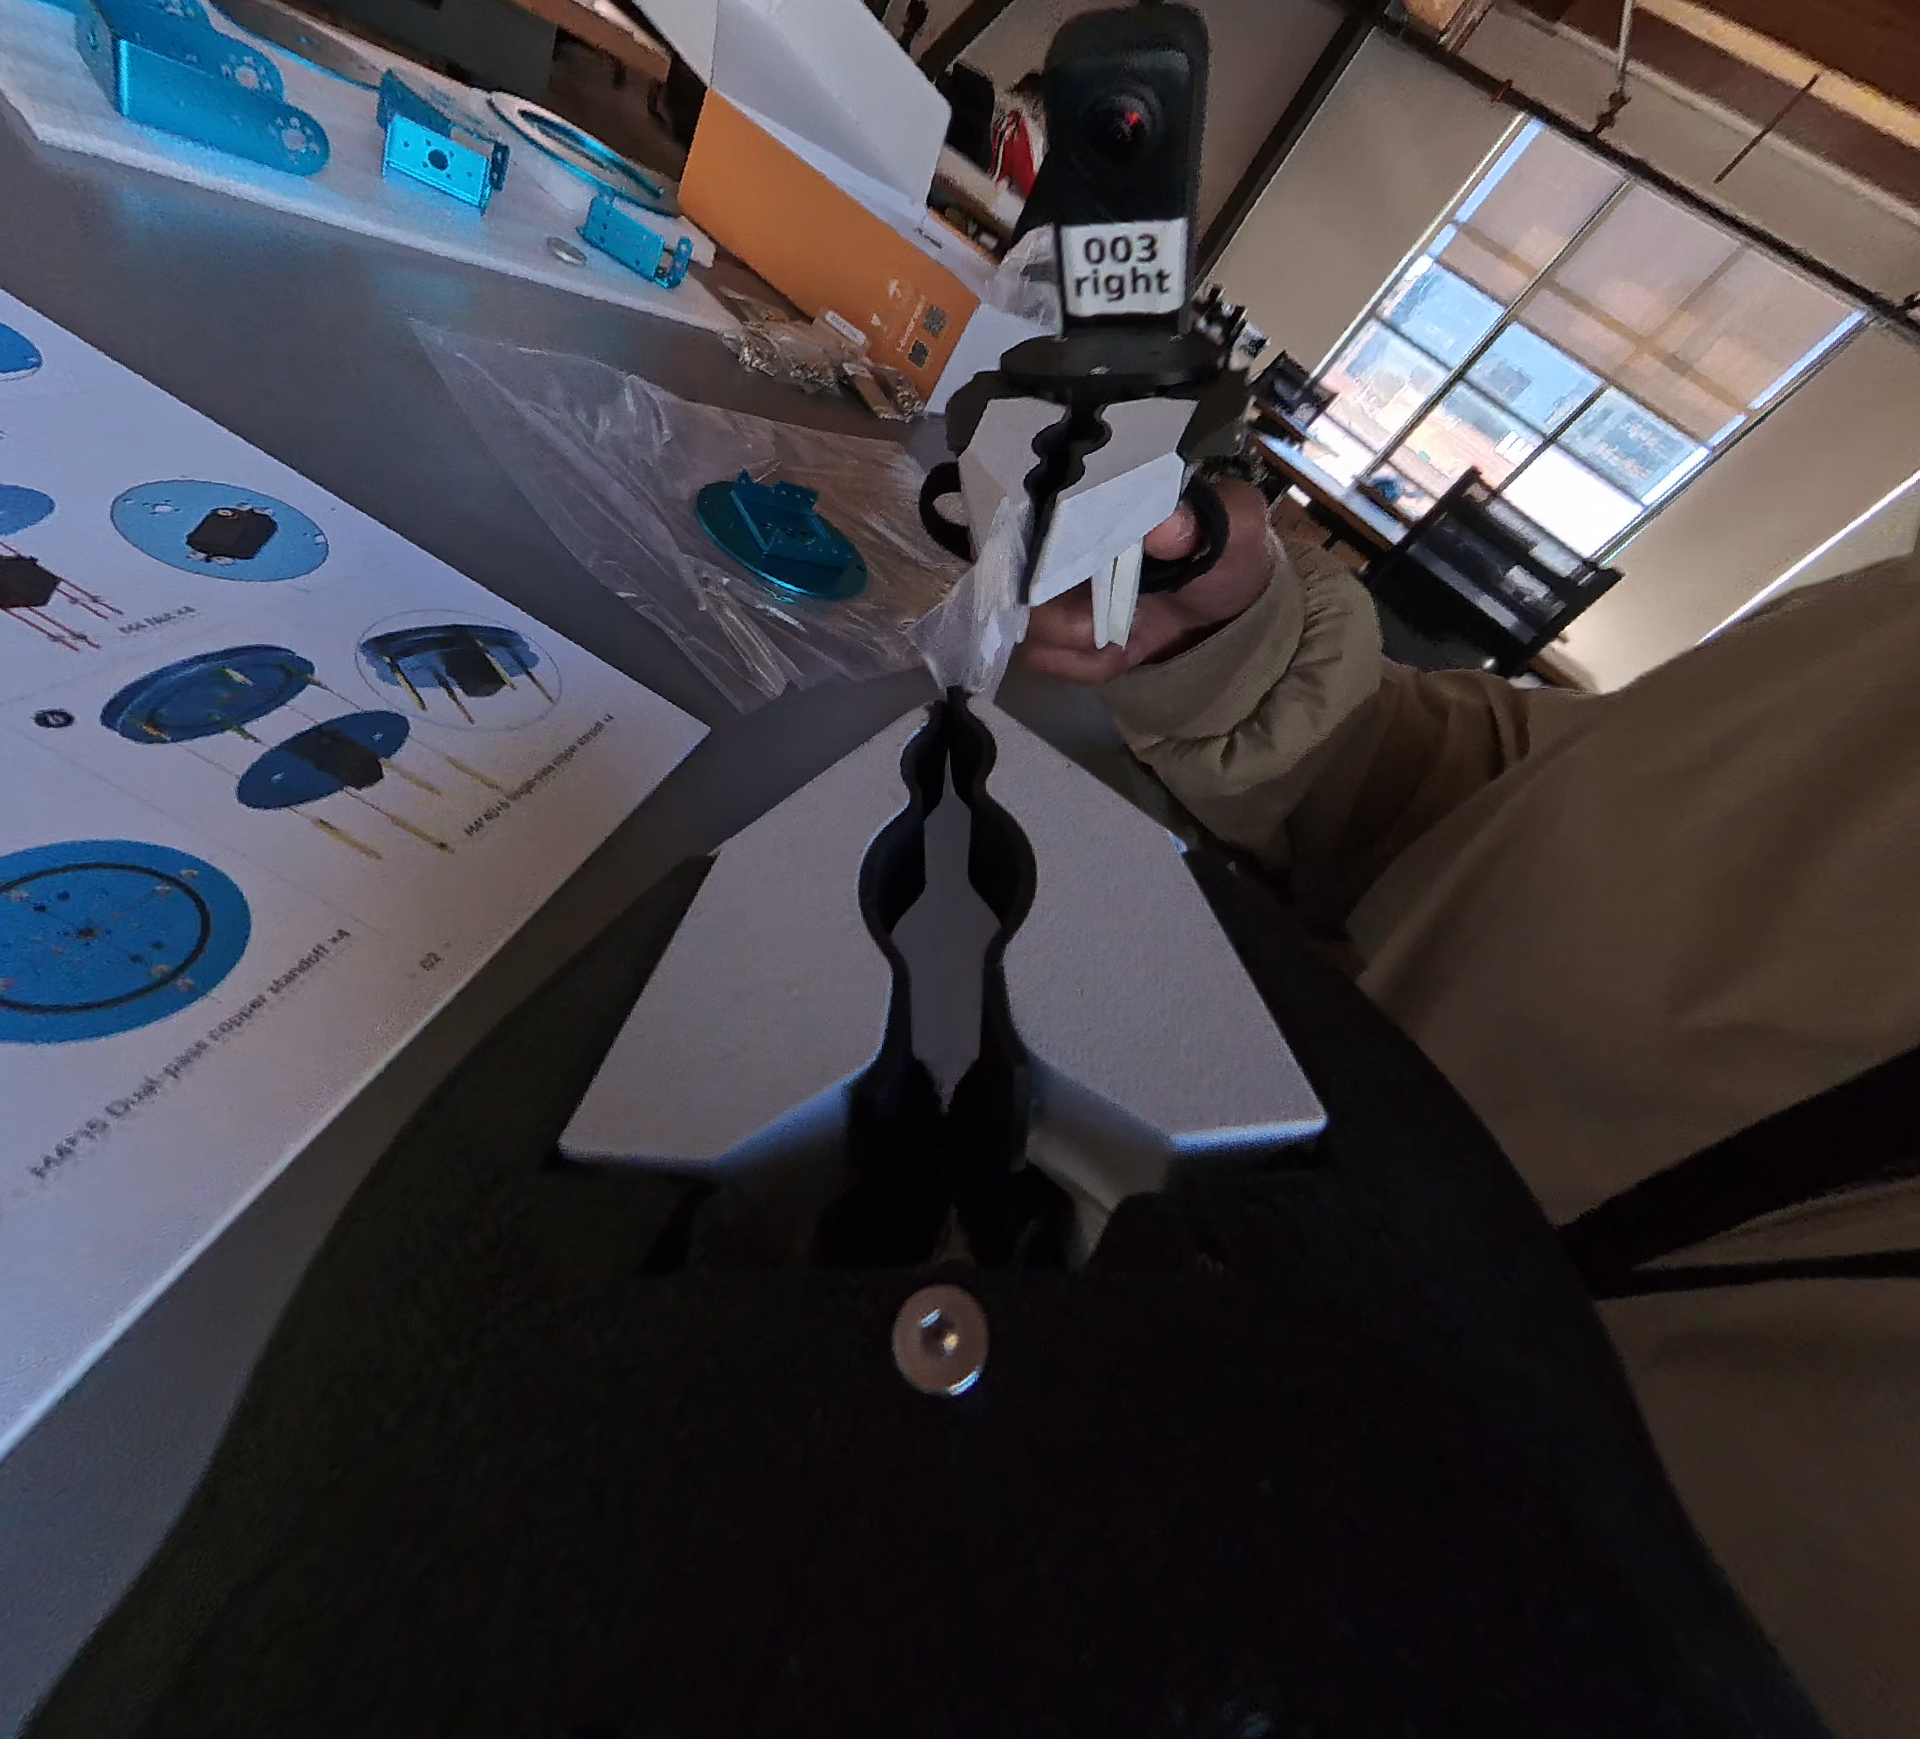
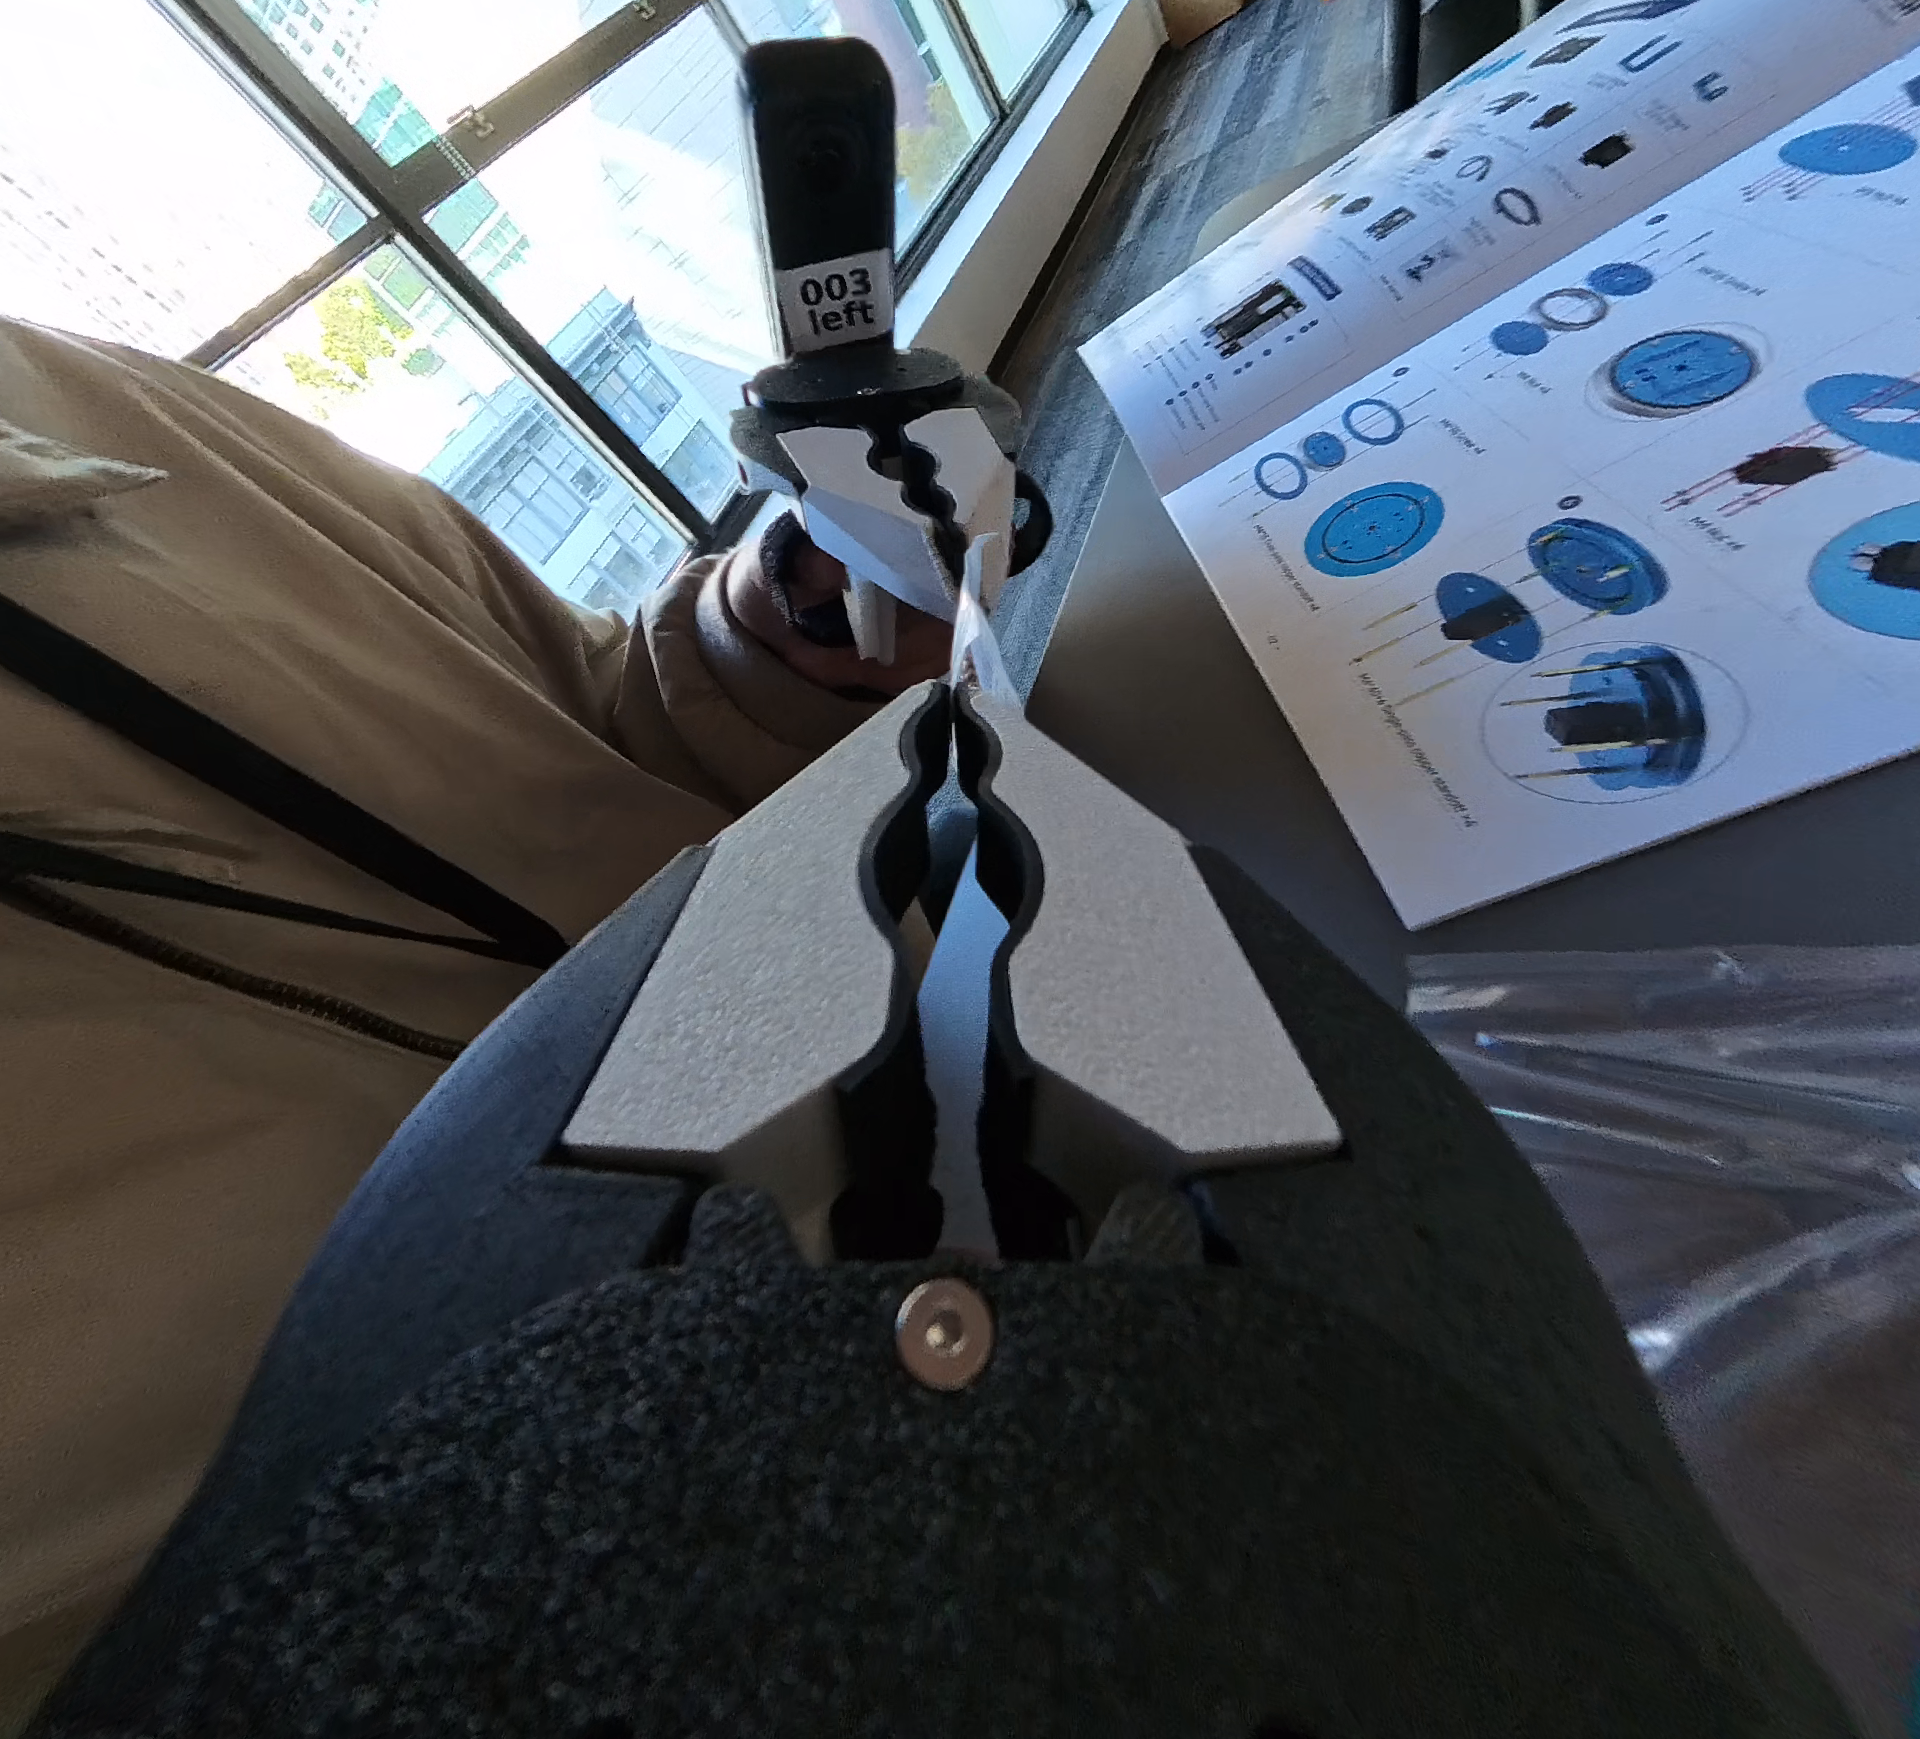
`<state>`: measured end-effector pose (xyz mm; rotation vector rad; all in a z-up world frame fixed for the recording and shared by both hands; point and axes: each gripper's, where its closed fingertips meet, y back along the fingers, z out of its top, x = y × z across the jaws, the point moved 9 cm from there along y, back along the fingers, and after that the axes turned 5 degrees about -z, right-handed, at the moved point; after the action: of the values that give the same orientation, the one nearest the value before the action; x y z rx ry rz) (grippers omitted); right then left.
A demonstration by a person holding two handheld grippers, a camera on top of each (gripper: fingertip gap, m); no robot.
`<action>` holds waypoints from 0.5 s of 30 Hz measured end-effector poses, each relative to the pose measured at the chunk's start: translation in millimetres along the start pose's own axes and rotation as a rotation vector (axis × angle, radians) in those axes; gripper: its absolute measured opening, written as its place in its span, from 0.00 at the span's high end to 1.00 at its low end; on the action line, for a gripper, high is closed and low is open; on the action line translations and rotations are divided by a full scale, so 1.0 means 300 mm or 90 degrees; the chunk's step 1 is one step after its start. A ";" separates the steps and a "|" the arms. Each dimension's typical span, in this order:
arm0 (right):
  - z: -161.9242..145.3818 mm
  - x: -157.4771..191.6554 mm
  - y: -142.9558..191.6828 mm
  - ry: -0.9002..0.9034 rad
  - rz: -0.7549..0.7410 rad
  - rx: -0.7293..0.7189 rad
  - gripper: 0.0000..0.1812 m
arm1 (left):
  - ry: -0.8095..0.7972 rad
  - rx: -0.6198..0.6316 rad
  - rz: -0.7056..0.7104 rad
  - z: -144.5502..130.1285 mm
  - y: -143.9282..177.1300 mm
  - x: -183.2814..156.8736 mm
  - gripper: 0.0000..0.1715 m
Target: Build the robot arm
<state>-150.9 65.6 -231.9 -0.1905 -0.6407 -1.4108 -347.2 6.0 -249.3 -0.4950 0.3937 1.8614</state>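
My left gripper [image 1: 951, 702] and my right gripper [image 2: 954, 697] point at each other, tips nearly touching, just off the grey table's [image 1: 312, 318] near edge. Both are shut on the same small clear plastic packet [image 1: 971, 640], which is stretched between them; it also shows in the right wrist view [image 2: 975, 619]. I cannot make out what is in it. The right gripper [image 1: 1013, 577] shows in the left wrist view, held by a hand in a tan sleeve. The left gripper [image 2: 966, 593] shows in the right wrist view, likewise hand-held.
A printed instruction sheet [image 1: 312, 650] lies on the table, also in the right wrist view [image 2: 1558, 442]. A crumpled clear bag [image 1: 623, 463] holds a blue round plate with a bracket [image 1: 779, 546]. Blue brackets [image 1: 208, 79], screw packets [image 1: 821, 359] and an open orange-and-white box [image 1: 810, 235] stand farther back. My two grippers' fingertips are within a few centimetres of each other.
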 end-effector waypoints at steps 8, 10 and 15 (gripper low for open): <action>0.005 -0.058 0.208 -0.050 -0.109 -0.031 1.00 | -0.063 0.150 -0.002 0.171 -0.254 0.031 1.00; -0.021 -0.087 0.308 -0.089 -0.156 -0.045 1.00 | -0.096 0.193 -0.004 0.200 -0.355 0.036 1.00; -0.103 -0.153 0.522 -0.199 -0.198 -0.130 1.00 | -0.116 0.262 -0.004 0.225 -0.616 0.075 1.00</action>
<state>6.5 117.1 -242.6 -0.4985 -0.8067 -1.7661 -189.3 118.4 -208.7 -0.0466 0.6308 1.7404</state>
